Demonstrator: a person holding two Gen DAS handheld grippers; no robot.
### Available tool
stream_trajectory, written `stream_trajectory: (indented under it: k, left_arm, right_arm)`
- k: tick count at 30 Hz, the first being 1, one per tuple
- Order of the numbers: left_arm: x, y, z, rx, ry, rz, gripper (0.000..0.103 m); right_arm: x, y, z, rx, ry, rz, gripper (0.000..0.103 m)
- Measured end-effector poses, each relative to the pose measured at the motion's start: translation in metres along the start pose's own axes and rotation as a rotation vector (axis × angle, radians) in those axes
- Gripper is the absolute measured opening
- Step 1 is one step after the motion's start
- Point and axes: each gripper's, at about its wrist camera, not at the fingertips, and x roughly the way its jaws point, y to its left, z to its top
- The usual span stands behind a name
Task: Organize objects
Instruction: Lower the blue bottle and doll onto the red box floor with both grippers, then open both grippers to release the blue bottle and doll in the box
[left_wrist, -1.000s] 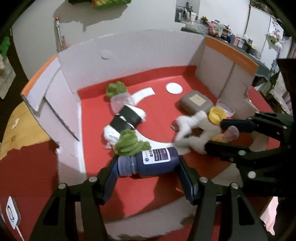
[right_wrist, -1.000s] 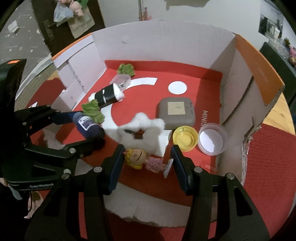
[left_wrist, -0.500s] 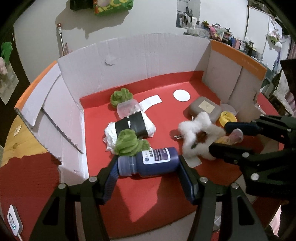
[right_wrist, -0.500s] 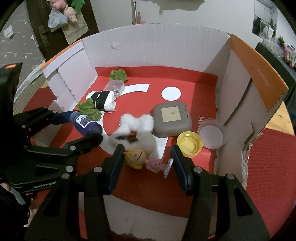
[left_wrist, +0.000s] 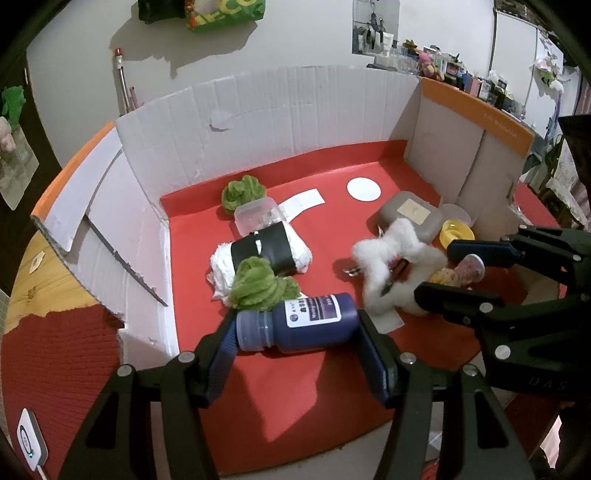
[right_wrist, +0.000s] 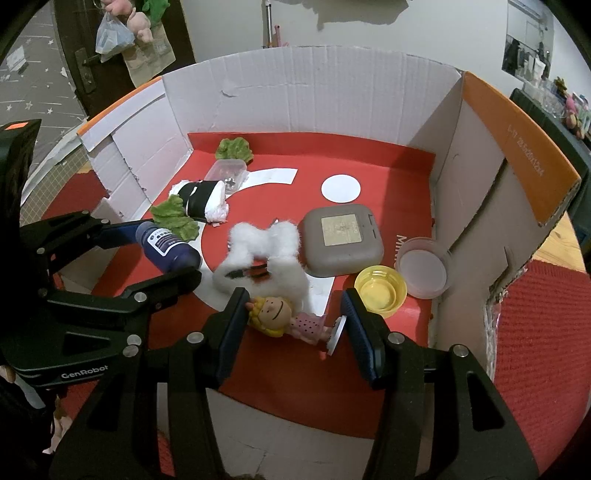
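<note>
Both hands are loaded, so the sorting looks only partly done. The left gripper (left_wrist: 297, 332) has its jaws clamped end to end on a dark blue bottle (left_wrist: 299, 326) with a white label, held lying sideways above the front of the cardboard box (right_wrist: 306, 96). The right gripper (right_wrist: 293, 325) has its jaws closed on a small blonde doll (right_wrist: 286, 319) in a pink dotted dress, also above the red floor of the box. A white fluffy toy (right_wrist: 264, 253), a grey case (right_wrist: 341, 240), a yellow lid (right_wrist: 380, 291), green plush pieces and a clear tub lie scattered inside, apparently unsorted.
</note>
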Motion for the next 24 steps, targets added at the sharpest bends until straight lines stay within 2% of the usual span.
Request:
stream_trajectory:
  k: [5,10,13,24]
  left_arm:
    - [-0.004,0.000,0.000,-0.002,-0.011,-0.006,0.064]
    - [-0.012,-0.002,-0.002,0.001,-0.041,0.042,0.077]
    - [-0.018,0.001,-0.003,-0.018,-0.051,0.025,0.078]
    - [-0.027,0.004,-0.011,-0.047,-0.071,0.045,0.082]
  right_arm:
    - [-0.001,0.001,0.000,-0.007,-0.003,0.001,0.053]
    - [-0.007,0.002,-0.001,-0.008,-0.018,0.006,0.055]
    - [-0.011,0.004,-0.003,-0.005,-0.029,0.010,0.055]
    - [-0.026,0.006,-0.007,0.010,-0.064,0.014,0.061]
